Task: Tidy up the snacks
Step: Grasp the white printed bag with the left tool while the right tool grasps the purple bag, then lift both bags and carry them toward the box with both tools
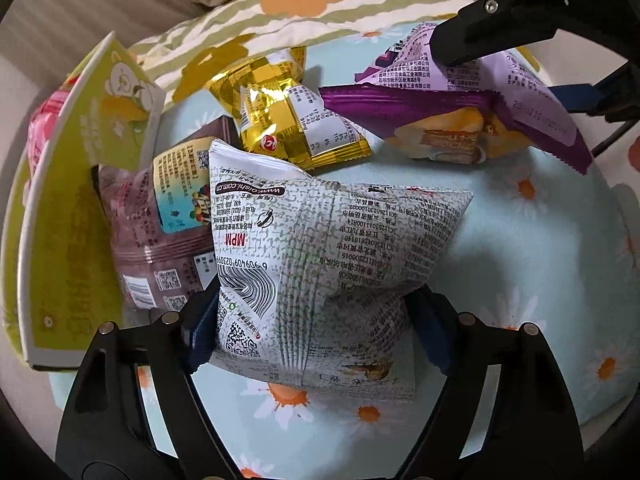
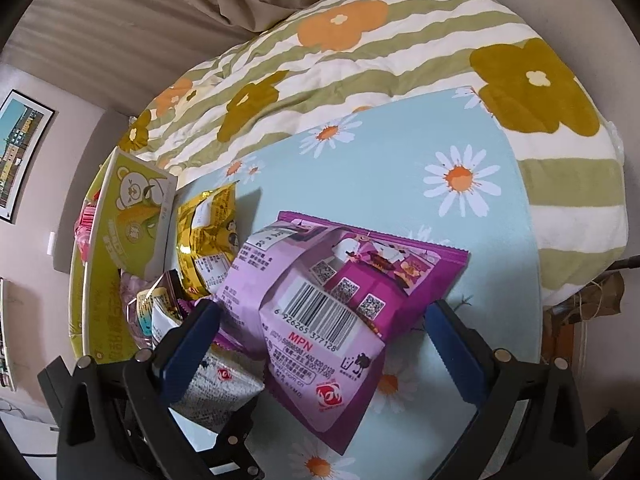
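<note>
Surface: daisy-print pale blue cloth [image 2: 400, 160], bearing all stock.
Container: tall yellow-green cardboard box with bear print [image 1: 80, 184]; a pink packet [image 1: 38, 128] shows behind its wall, a brown foil pouch [image 1: 160, 224] leans at its mouth.
Item, loose: white puffed crisp bag [image 1: 320, 264], pinched at its lower end by my left tongs [image 1: 316, 336].
Item, loose: purple cake wrapper [image 2: 332, 308], lying between my right tongs [image 2: 320, 344], spread wide, not yet gripping.
Item, loose: gold foil sachet [image 1: 288, 120].
Judgement: mostly unsorted; three remain outside.
</note>
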The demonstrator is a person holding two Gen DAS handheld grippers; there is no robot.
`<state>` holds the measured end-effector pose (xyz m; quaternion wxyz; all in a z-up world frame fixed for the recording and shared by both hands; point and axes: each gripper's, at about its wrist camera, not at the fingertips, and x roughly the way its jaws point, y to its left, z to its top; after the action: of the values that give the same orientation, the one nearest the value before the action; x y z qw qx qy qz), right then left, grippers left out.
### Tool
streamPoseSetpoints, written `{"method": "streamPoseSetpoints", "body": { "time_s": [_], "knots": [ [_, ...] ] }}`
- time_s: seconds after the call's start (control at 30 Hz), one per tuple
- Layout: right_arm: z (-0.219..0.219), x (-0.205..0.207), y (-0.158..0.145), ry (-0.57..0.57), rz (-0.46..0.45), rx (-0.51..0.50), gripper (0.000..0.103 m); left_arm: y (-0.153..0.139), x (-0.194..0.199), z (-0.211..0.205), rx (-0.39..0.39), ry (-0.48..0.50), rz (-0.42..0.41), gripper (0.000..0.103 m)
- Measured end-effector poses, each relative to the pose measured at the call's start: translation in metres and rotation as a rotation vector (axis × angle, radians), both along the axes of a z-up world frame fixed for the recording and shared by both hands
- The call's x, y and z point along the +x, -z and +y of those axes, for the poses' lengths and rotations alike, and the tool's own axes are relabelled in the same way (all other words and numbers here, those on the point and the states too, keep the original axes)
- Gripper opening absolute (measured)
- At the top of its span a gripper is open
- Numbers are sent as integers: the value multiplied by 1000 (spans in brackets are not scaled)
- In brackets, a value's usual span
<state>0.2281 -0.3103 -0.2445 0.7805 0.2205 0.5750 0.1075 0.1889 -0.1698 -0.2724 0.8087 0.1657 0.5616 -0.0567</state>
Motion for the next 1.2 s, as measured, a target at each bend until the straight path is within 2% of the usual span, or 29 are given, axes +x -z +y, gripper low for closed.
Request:
{"method": "streamPoseSetpoints", "body": {
  "time_s": [0.17, 0.3, 0.47, 0.53, 0.6, 0.63, 1.13, 1.17, 1.2],
  "knots": [
    [1, 6, 4, 10, 9, 14, 102, -2, -3, 5, -32, -17, 17, 76],
    [-2, 10, 14, 33, 31, 65, 103, -2, -4, 6, -45, -28, 27, 75],
    [-3, 14, 20, 28, 5, 116, 102, -1, -4, 11, -95, -60, 52, 74],
    [-2, 16, 20, 18, -13, 131, 95, -3, -3, 15, -122, -74, 67, 71],
    [0, 16, 21, -6, -30, 155, 67, -5, -3, 17, -148, -86, 77, 67],
    [1, 16, 21, -11, -37, 172, 62, -4, -2, 18, -156, -89, 84, 66],
    [-1, 1, -7, -31, -166, 109, 39, -25, -11, 8, -239, -67, 94, 62],
    [-3, -1, -10, -27, -175, 107, 29, -27, -12, 8, -243, -66, 92, 62],
    [-4, -2, -12, -30, -178, 109, 27, -30, -12, 8, -249, -66, 89, 62]
  ]
}}
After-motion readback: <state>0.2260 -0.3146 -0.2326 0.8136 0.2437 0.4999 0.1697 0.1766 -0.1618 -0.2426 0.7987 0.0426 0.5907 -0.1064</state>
